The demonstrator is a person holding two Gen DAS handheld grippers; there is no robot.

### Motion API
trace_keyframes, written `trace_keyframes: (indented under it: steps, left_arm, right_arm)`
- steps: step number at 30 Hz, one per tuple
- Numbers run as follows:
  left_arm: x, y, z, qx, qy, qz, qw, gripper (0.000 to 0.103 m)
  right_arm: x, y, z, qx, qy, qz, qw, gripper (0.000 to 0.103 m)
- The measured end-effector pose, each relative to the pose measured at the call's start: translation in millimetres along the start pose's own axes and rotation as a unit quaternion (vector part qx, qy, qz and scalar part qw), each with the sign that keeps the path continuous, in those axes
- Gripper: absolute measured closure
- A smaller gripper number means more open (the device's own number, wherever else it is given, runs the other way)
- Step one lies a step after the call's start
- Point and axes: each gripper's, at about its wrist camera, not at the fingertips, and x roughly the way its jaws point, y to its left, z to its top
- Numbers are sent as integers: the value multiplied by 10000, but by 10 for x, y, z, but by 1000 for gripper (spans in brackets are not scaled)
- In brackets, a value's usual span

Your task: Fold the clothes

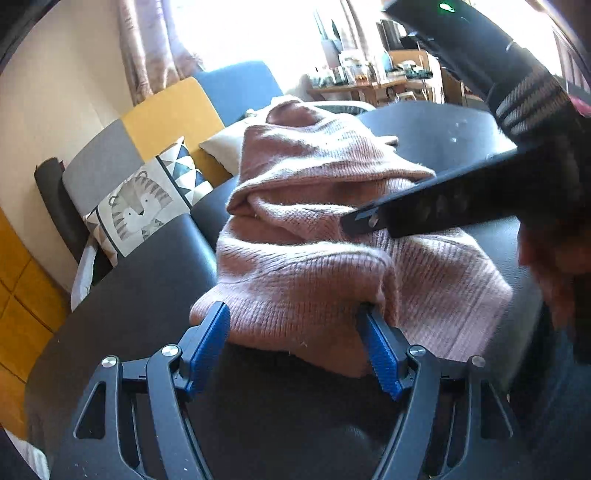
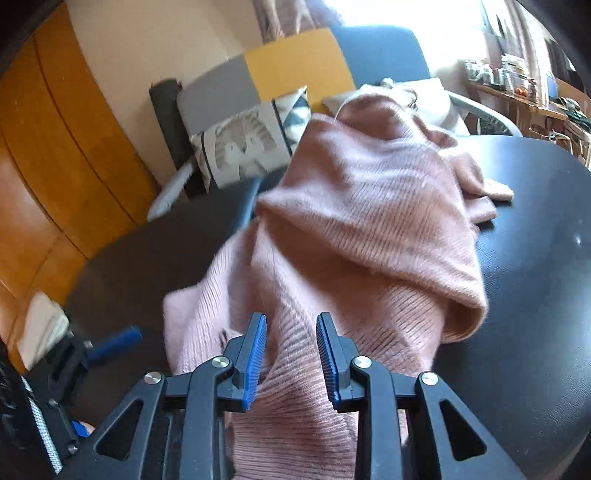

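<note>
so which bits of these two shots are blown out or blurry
Left wrist view: the window is blown out white, and the right gripper's body crossing the frame is smeared dark. Right wrist view: window also overexposed; the tiger cushion and pink sweater show motion blur; both views bend at the fisheye edges.

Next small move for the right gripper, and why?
Probably close the right gripper: its jaws stand apart with a ridge of the pink sweater between them, ungripped. The left gripper is open too, at the near hem, and the sweater lies bunched on the dark table.
</note>
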Motion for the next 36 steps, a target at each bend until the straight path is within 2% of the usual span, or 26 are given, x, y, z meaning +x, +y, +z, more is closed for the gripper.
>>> trace_keyframes:
  steps: [4, 6, 9, 10, 11, 12, 13, 14, 18, 20, 29, 31, 36]
  left_arm:
    - [248, -48, 2, 97, 261, 97, 9996, 27]
    - [316, 52, -17, -265, 255, 69, 9993, 19]
    - [413, 248, -62, -881, 487, -249, 9946, 20]
    - [431, 278, -67, -949, 549, -273, 9936, 31]
    - [439, 286, -67, -932, 593, -247, 9936, 59]
    - [447, 294, -67, -915, 637, -221, 9935, 74]
    - [452, 291, -66, -865, 664, -168, 9939, 84]
    - [453, 289, -71, -816, 666, -142, 9943, 88]
    - [436, 373, -124, -987, 667, -182, 9927, 91]
    - [403, 463, -154, -1188, 642, -174, 9907, 92]
    - [110, 1042, -281, -1877, 190, 288, 9816, 93]
    - [119, 1137, -340, -1953, 227, 351, 9799, 93]
    - [201, 1248, -535, -2101, 412, 404, 9760, 93]
  right_arm:
    - [273, 76, -28, -135, 285, -284, 9991, 74]
    - [337, 64, -61, -148, 317, -335, 9988, 74]
    - [335, -1, -96, -126, 98, -248, 9996, 75]
    - [334, -23, -108, -119, 24, -219, 9997, 81]
    - [324, -63, -111, -2, -18, -146, 9999, 83]
    - [310, -109, -110, 153, -49, -56, 9999, 86]
    - [297, -156, -110, 309, -80, 34, 9995, 88]
    - [284, -202, -110, 465, -111, 124, 9988, 89]
    - [211, -367, -109, 988, -265, 328, 9942, 90]
    - [119, -435, -100, 1127, -450, 289, 9922, 90]
    - [-527, -811, -81, 1597, -1286, -39, 9787, 90]
    - [-597, -923, -120, 1740, -1338, -73, 9756, 90]
    - [-362, -1100, -257, 2176, -1096, -54, 9699, 90]
